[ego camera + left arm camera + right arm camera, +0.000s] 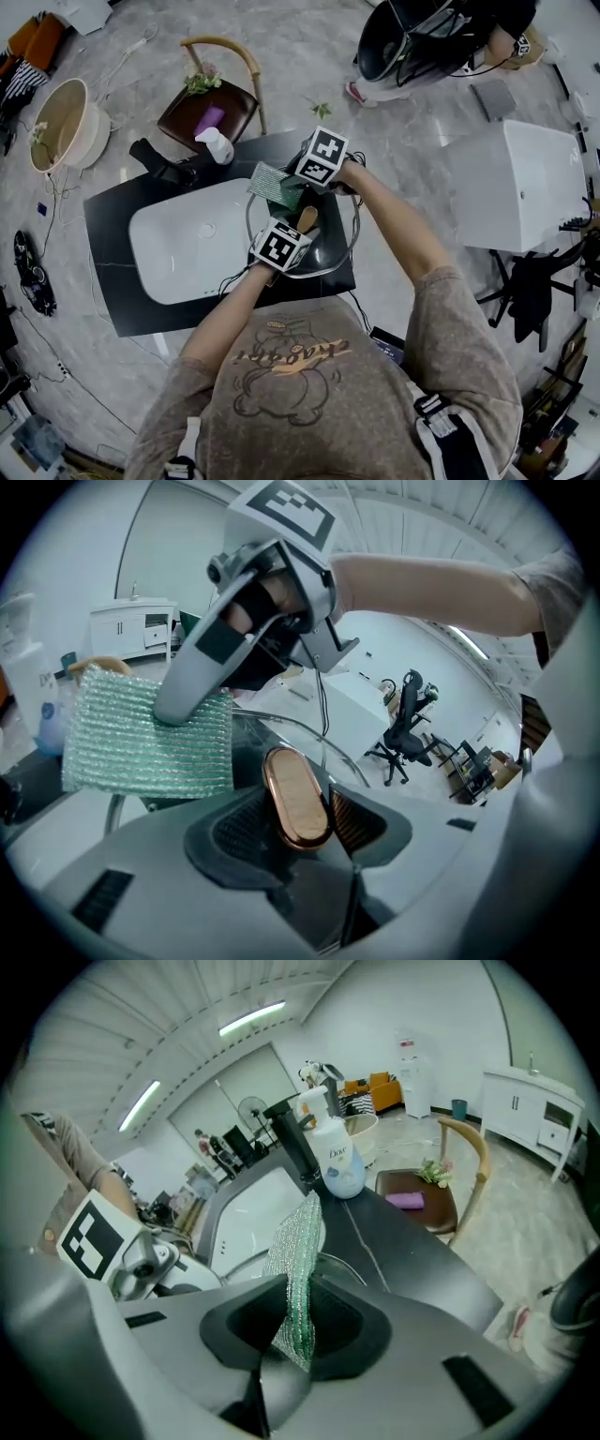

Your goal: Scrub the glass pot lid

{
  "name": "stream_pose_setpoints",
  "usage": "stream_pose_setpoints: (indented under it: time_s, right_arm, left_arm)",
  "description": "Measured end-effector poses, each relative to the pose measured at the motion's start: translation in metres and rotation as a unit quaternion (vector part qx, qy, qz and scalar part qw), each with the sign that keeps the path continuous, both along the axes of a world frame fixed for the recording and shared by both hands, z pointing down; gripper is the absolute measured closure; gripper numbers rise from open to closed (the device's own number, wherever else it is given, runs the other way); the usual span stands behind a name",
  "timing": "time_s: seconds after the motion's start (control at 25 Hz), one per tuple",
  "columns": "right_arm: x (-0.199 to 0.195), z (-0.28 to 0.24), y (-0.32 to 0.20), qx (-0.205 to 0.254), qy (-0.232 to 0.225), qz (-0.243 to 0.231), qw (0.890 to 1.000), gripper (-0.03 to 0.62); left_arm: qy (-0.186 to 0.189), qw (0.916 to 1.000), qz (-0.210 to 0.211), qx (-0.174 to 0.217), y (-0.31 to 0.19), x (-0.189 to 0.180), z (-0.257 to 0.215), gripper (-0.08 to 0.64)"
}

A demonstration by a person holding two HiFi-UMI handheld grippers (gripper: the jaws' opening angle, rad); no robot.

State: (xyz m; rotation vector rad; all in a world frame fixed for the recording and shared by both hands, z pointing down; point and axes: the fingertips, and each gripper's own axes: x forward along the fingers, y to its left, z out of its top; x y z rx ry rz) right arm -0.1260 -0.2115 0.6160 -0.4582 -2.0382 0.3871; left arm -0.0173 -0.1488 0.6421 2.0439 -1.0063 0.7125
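The glass pot lid (330,251) with its metal rim stands tilted over the black counter (112,211), to the right of the white sink (187,244). My left gripper (298,228) is shut on the lid's wooden handle (295,797), which has a copper edge. My right gripper (292,186) is shut on a green scrub sponge (276,185) at the lid's upper left edge. In the left gripper view the sponge (150,731) hangs flat against the glass (281,731). In the right gripper view the sponge (298,1260) stands edge-on between the jaws of the right gripper (292,1314).
A white soap bottle (217,144) and a black faucet (161,161) stand behind the sink. Beyond the counter is a wooden chair (214,101). A white cabinet (516,183) and an office chair (530,291) are to the right, a beige tub (61,122) to the left.
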Motion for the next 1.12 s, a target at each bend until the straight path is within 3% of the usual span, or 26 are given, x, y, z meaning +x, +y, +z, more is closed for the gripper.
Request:
stream_pose_setpoints:
  time_s: [0.4,0.88,1.12]
  right_arm:
    - [-0.018,0.000,0.020,-0.051,-0.008,0.045,0.998,0.503]
    - [-0.033,0.022,0.073,-0.062,0.042,-0.064,0.995,0.503]
    - [-0.036,0.031,0.079,-0.052,0.056,-0.092,0.993,0.503]
  left_arm:
    - [0.000,1.0000,-0.002,0.003,-0.001,0.001,-0.002,0.351]
    - [0.000,1.0000,-0.005,0.003,-0.001,0.002,-0.002,0.351]
    - [0.000,1.0000,-0.006,0.005,-0.001,0.001,-0.002,0.352]
